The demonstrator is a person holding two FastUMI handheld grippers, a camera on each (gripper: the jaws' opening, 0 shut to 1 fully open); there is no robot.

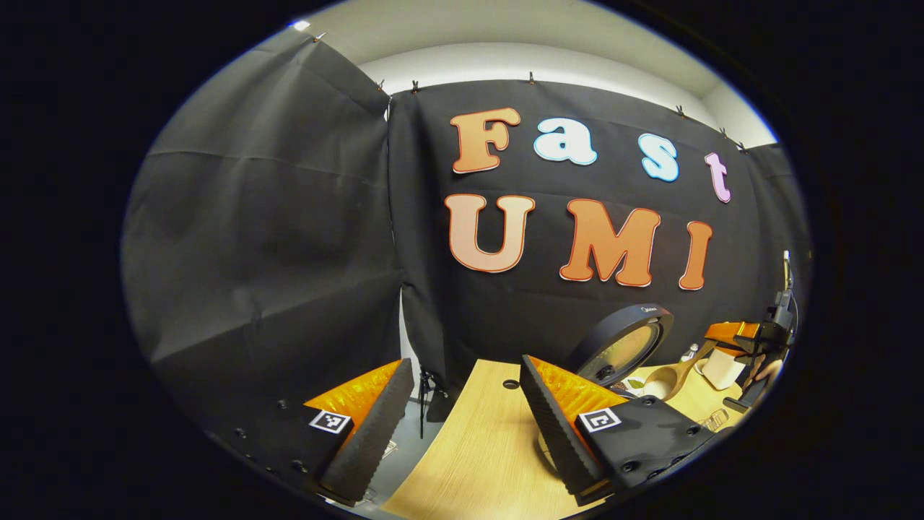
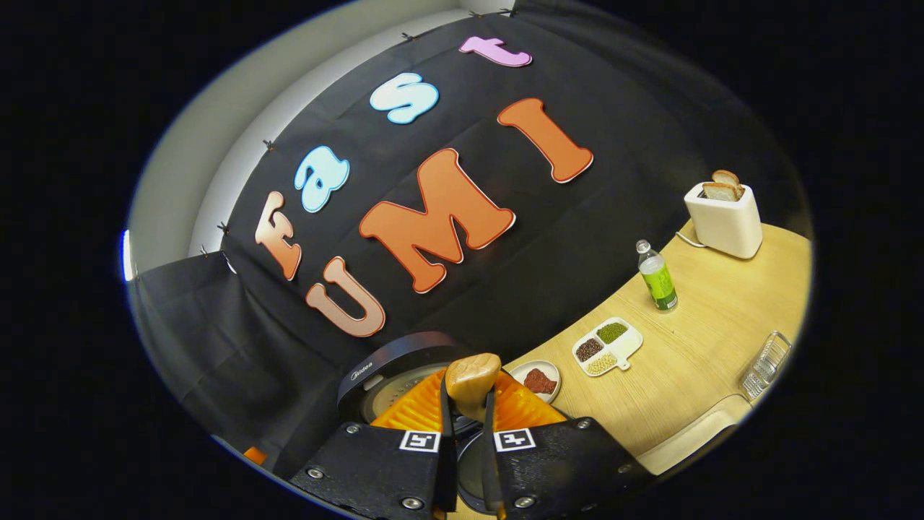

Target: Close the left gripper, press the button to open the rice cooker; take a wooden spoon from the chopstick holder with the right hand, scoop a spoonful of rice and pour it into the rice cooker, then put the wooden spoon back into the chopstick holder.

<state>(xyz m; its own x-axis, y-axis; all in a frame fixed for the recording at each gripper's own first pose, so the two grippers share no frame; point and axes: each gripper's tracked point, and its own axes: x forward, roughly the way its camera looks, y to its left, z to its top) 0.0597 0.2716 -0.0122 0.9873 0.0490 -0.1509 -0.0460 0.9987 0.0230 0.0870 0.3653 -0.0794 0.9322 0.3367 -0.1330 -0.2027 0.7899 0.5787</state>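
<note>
In the right gripper view my right gripper [image 2: 468,406] is shut on the wooden spoon [image 2: 473,377], whose rounded bowl sticks up between the fingers. Directly under it stands the black rice cooker [image 2: 390,365] with its lid raised. In the left gripper view the open lid of the rice cooker [image 1: 621,345] rises at the right. The wooden spoon [image 1: 668,375] hangs beside it, held by the right gripper [image 1: 747,338]. Whether rice lies in the spoon I cannot tell. My left gripper [image 1: 465,361] stands open over the table's left end, apart from the cooker, nothing between its fingers.
On the wooden table [image 2: 693,375] are a small plate of red grains [image 2: 540,380], a white divided dish [image 2: 608,345], a green bottle [image 2: 657,278], a white toaster with bread [image 2: 724,213] and a wire rack [image 2: 765,365]. The table's left edge [image 1: 440,440] drops to the floor.
</note>
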